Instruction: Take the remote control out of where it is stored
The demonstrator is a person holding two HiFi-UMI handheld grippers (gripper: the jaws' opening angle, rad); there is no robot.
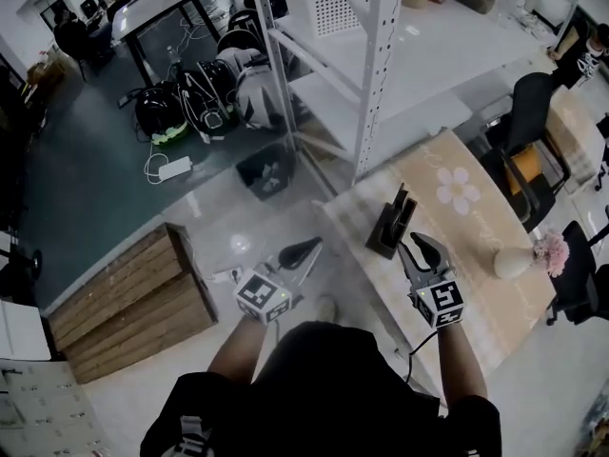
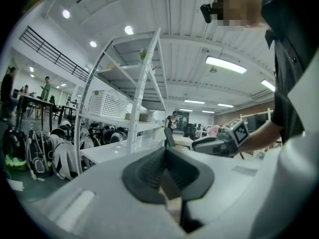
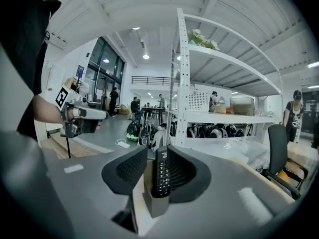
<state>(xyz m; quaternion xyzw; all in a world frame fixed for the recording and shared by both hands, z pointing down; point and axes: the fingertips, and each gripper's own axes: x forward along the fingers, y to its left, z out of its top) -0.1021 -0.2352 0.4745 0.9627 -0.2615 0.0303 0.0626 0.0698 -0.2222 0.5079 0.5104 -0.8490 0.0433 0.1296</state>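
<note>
In the head view the person stands at the near left corner of a tabletop [image 1: 476, 227] with a flowered cloth. A dark holder [image 1: 386, 234] sits close to that edge, something slim standing up out of it. The right gripper [image 1: 419, 248] points at the holder from the near side, just short of it. The left gripper [image 1: 306, 249] hangs over the floor, left of the tabletop.

In the left gripper view its jaws meet at the tips with nothing between them.

In the right gripper view the jaws stand partly apart. The remote control [image 3: 162, 172] stands upright in the holder, framed between the pads but untouched.

This looks like the approach step. Next the right gripper should ease forward around the remote's upper half, pinch its sides, and lift straight up so the holder stays put.
</note>
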